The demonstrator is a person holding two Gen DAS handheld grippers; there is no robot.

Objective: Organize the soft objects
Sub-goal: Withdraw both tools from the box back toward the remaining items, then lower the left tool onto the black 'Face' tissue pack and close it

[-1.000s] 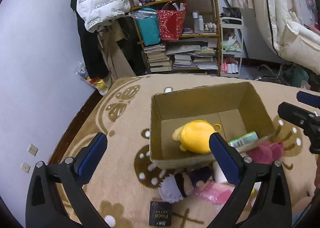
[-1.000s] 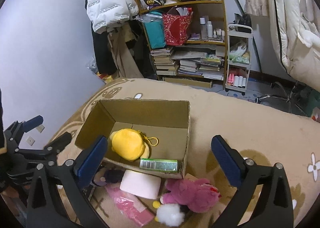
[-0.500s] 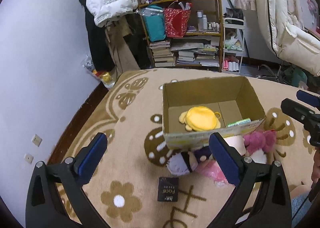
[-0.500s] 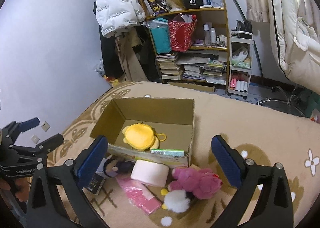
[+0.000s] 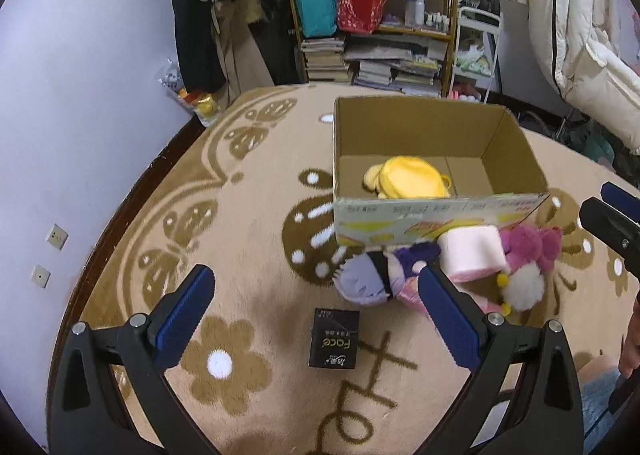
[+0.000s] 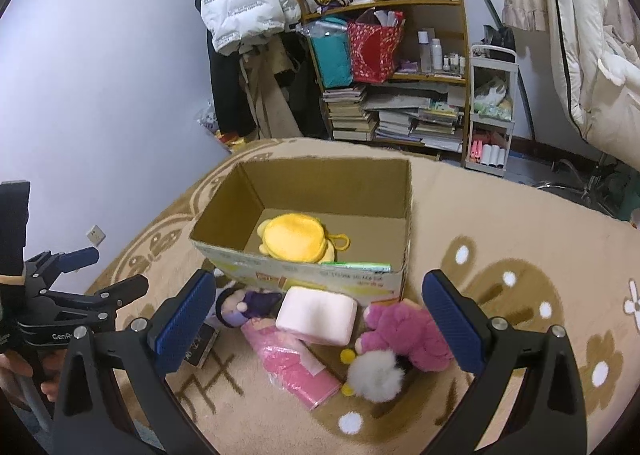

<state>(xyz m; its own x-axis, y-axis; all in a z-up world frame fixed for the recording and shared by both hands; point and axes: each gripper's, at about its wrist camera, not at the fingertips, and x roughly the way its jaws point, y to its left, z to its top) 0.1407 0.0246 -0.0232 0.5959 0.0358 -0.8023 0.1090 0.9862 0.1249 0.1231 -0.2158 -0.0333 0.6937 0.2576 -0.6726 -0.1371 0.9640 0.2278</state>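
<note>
From the left wrist camera, the left gripper (image 5: 316, 309) hangs above the patterned beige rug (image 5: 248, 223) with its blue-padded fingers spread wide and nothing between them. The open cardboard box (image 5: 436, 215) sits on the rug beyond it, and a yellow plush (image 5: 412, 183) lies on the box floor toward its left side. Just in front of the box's near wall a cluster of soft things lies on the rug: a purple-haired doll (image 5: 376, 275) at the left, a pale pink cushion (image 5: 474, 251) touching the box wall, a magenta plush (image 5: 532, 247) to the right of it, and a white pompom (image 5: 522, 289) nearest the camera. A small black packet (image 5: 334, 339) lies apart from the box, on the near side of the doll. The right gripper (image 5: 614, 223) pokes in from the right edge, beside the box's right corner.

From the right wrist camera, the right gripper (image 6: 318, 321) is likewise parted wide and empty, hovering over the pile in front of the box (image 6: 304, 275). The yellow plush (image 6: 294, 241) rests inside, with a green packet (image 6: 356, 265) against the inner near wall. Outside that wall lie the doll (image 6: 244, 305), the cushion (image 6: 316, 315), a pink plastic bag (image 6: 298, 371), the pompom (image 6: 374, 375) and the magenta plush (image 6: 408, 335). The left gripper (image 6: 86, 273) is well left of the box, fingers apart, held by a hand (image 6: 16, 369). A cluttered bookshelf (image 6: 396, 75) stands behind the box.
</note>
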